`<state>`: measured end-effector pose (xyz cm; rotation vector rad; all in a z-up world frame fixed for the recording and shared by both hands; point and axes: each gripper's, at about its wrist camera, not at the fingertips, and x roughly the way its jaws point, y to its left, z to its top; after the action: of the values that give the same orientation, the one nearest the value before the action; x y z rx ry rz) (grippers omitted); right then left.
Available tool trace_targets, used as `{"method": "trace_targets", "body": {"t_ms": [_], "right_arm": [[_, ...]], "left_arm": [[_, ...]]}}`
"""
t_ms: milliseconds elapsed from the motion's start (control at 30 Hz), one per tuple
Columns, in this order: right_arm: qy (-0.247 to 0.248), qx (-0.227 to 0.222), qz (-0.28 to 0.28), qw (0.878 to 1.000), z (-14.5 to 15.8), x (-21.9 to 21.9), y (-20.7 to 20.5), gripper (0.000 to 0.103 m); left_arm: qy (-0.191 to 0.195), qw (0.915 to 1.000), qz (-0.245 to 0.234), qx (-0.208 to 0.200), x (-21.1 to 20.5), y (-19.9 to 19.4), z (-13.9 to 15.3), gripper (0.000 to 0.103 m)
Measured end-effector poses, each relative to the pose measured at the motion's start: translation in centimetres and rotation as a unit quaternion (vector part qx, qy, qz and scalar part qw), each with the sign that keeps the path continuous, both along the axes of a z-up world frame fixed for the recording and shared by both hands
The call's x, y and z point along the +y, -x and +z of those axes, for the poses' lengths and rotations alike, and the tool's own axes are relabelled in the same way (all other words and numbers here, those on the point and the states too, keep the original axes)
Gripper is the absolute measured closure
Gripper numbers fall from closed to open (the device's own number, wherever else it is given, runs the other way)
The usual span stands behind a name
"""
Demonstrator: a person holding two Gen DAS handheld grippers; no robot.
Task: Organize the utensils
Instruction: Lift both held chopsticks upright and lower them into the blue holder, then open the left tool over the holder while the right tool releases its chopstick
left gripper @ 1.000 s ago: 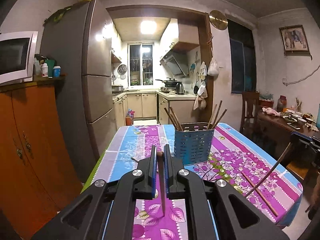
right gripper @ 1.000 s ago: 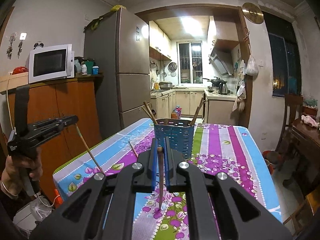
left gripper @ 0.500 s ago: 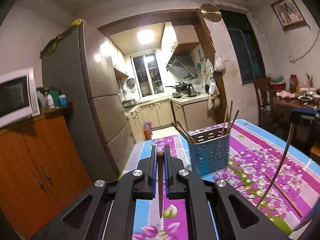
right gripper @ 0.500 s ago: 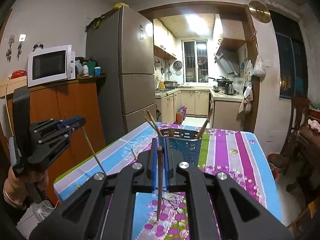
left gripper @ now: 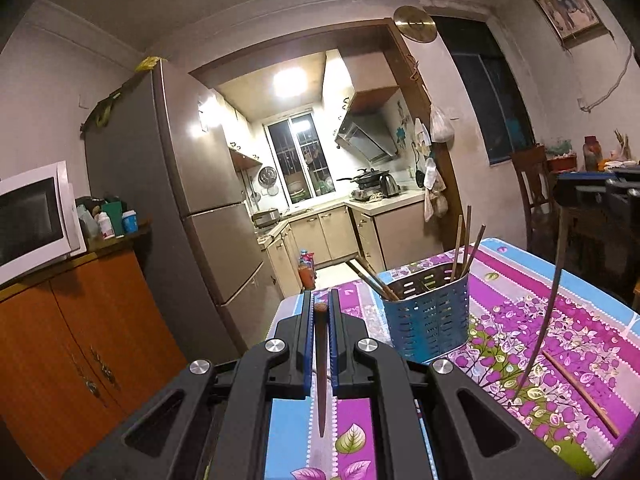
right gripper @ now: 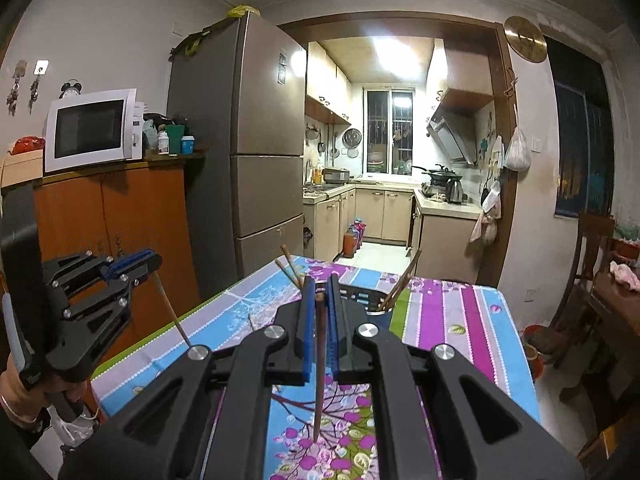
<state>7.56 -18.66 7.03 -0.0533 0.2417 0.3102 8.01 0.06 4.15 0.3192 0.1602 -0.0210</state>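
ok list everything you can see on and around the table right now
utensil holder: one, blue, perforated, on the table, chopsticks inside
loose chopstick: one, brown, flat on the cloth, right of the holder
tablecloth: one, purple and blue floral
fridge: one, grey, left of the kitchen doorway
microwave: one, white, on the orange cabinet
left hand-held gripper: shut on a brown chopstick
right hand-held gripper: shut on a brown chopstick

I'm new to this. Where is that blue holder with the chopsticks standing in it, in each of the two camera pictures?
Left wrist view: the blue holder stands on the flowered tablecloth, right of centre, just beyond the left gripper.
Right wrist view: the holder is mostly hidden behind the right gripper; only its rim and chopsticks show at centre.
Shared landmark: the grey fridge, left of the kitchen doorway.
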Motion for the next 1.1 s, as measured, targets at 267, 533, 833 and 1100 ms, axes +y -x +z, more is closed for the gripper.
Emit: {"method": "trace_targets", "body": {"t_ms": [267,533,833,1100], "right_arm": [[0.001,-0.013,-0.005,1.000,2.2,-0.1,-2.4,0.098],[0.005,-0.027,-0.009,1.000,4.4,0.0,-4.7,0.098],[-0.020,-0.063,-0.033,0.997,9.6,-0.6,-9.5,0.098],[-0.026,-0.080,-0.054,0.995,9.5,-1.1,-14.5,0.098]], "left_arm": [[-0.014,0.9999,-0.003,-0.007,-1.2,-1.2,0.5,0.095],[-0.015,0.9998,-0.007,-0.010,-1.7,-2.6,1.6,0.095],[0.073,0.9920,-0.100,-0.023,-3.7,-9.0,10.3,0.095],[0.118,0.9827,-0.142,-0.014,-6.1,-16.6,12.3,0.095]]}}
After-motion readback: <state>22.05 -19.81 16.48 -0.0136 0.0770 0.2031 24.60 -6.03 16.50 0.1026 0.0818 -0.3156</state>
